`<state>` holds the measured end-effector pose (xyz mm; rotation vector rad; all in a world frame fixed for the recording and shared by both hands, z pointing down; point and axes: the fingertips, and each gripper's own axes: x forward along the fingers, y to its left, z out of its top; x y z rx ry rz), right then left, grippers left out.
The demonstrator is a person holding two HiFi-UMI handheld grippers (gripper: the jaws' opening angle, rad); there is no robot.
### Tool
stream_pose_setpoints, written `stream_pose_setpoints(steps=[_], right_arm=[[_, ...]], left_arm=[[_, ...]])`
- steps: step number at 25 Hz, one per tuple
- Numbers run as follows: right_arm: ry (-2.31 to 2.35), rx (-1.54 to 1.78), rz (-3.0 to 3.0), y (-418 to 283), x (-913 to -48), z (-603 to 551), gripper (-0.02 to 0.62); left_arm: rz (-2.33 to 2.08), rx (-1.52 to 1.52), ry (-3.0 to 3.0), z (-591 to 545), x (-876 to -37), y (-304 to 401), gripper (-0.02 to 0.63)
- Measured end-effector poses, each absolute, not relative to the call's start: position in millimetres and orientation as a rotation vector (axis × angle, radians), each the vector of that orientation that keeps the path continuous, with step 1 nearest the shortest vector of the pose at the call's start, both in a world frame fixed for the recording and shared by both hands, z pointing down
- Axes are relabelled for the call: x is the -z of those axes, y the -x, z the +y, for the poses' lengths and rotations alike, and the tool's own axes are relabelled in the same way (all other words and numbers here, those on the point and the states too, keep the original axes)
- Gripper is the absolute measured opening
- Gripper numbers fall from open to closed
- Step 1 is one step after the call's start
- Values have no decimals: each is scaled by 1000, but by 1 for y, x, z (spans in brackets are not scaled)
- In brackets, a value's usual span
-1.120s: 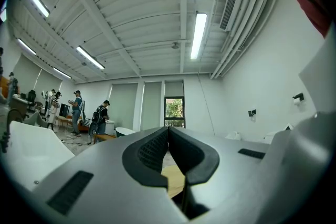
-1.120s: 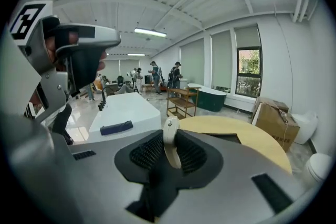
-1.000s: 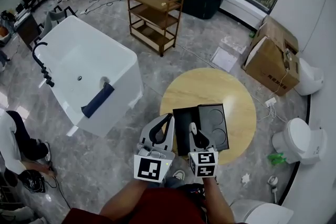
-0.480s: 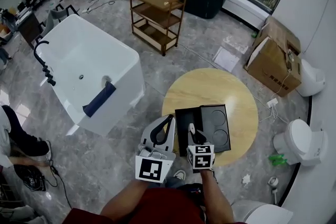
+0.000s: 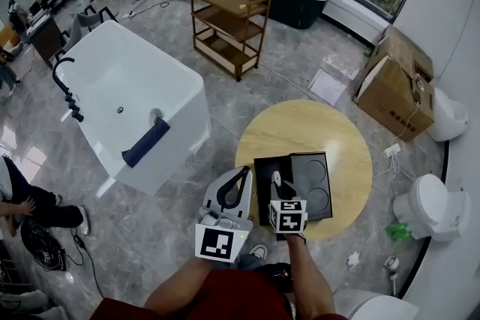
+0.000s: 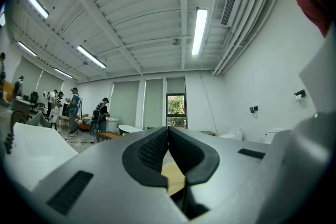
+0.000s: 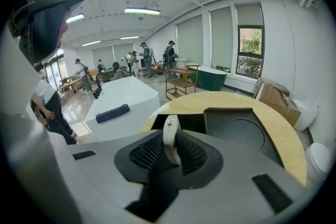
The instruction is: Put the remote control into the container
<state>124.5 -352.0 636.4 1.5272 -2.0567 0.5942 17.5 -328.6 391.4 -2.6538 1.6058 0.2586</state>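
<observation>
Remote gripped.
Your right gripper [image 5: 276, 183] jaws pinch the white remote control [image 7: 169, 140] by the black container [image 5: 313, 177]; left gripper [image 5: 238, 177] jaws pressed together.

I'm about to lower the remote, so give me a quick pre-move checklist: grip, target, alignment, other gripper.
1. Remote control secured in right gripper: ok, pinched edge-on between the pads.
2. Container flat on the round wooden table: ok.
3. Container's left compartment free: ok, nothing shows in it.
4. Remote over that compartment: ok in the head view, near its front edge; height above it cannot tell.
5. Left gripper out of the way: ok, jaws together, empty, off the table's left side.
</observation>
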Motion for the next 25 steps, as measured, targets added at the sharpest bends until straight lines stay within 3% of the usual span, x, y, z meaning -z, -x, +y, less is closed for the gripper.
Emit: stream_pose_setpoints(steps=[25], right_arm=[[-1530,-560,-2070,-121,-639,-343,98]], left_arm=[[1608,-255,2653,-331,-395,-16,15]])
